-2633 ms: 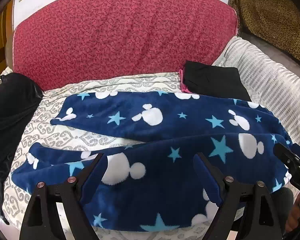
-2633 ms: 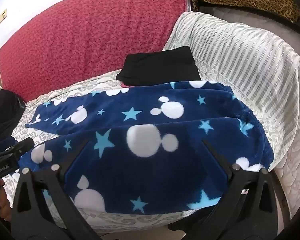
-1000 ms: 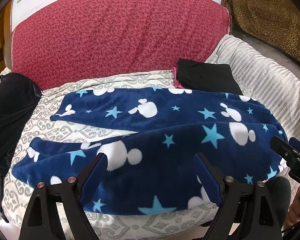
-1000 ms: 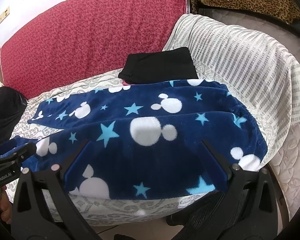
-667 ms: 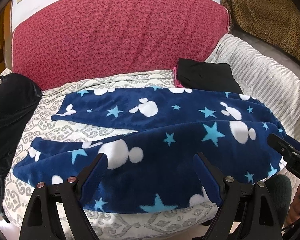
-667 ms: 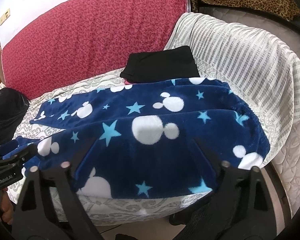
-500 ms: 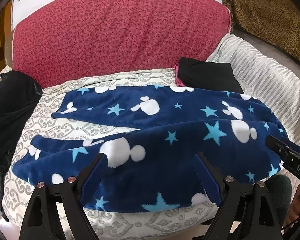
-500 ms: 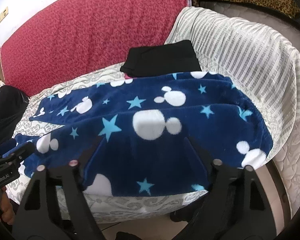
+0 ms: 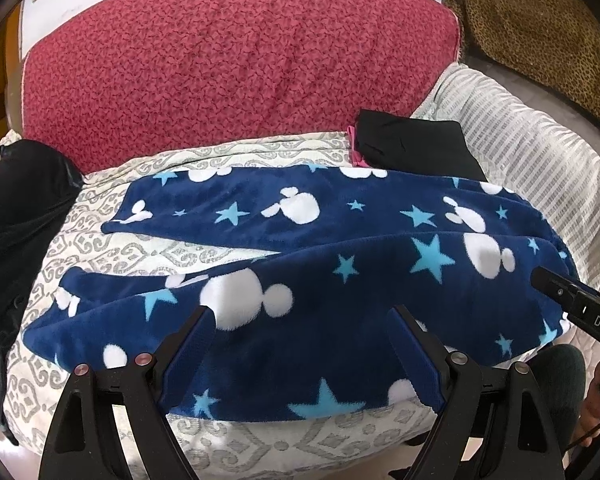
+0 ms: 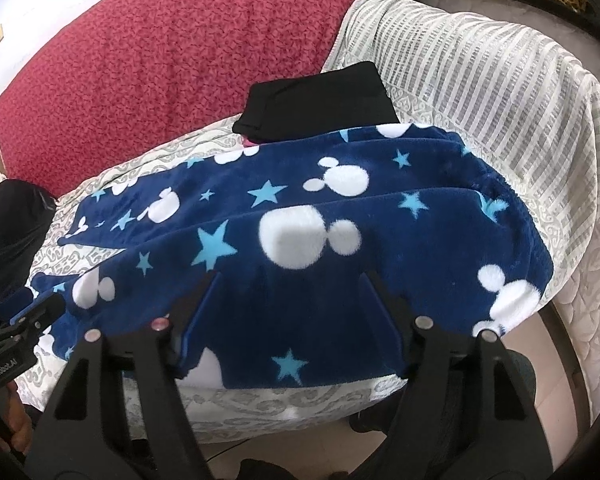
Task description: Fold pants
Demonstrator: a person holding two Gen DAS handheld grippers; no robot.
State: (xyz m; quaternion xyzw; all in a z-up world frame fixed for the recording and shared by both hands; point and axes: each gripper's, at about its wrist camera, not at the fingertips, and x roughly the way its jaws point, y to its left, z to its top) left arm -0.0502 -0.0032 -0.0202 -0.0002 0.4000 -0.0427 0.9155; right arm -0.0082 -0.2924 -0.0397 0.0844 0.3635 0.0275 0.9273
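Dark blue fleece pants [image 9: 320, 240] with white mouse heads and light blue stars lie flat across the bed, legs spread apart at the left and waist at the right. My left gripper [image 9: 300, 312] hovers open and wide over the near leg's front edge. My right gripper [image 10: 291, 276] stands over the pants [image 10: 300, 208] near the waist end, its jaws set narrower than the left's, with no fabric visibly pinched. One of the right gripper's fingers [image 9: 572, 304] shows at the right edge of the left wrist view.
A folded black garment [image 9: 412, 144] lies just behind the pants on the grey-patterned sheet [image 9: 180, 256]. A red patterned cushion [image 9: 240, 60] stands at the back. Dark cloth [image 9: 16, 220] is piled at the left, and a striped white cover [image 9: 532, 160] lies at the right.
The right gripper's jaws have come closer together and it has tilted slightly over the waist end. The left gripper and the pants have stayed put.
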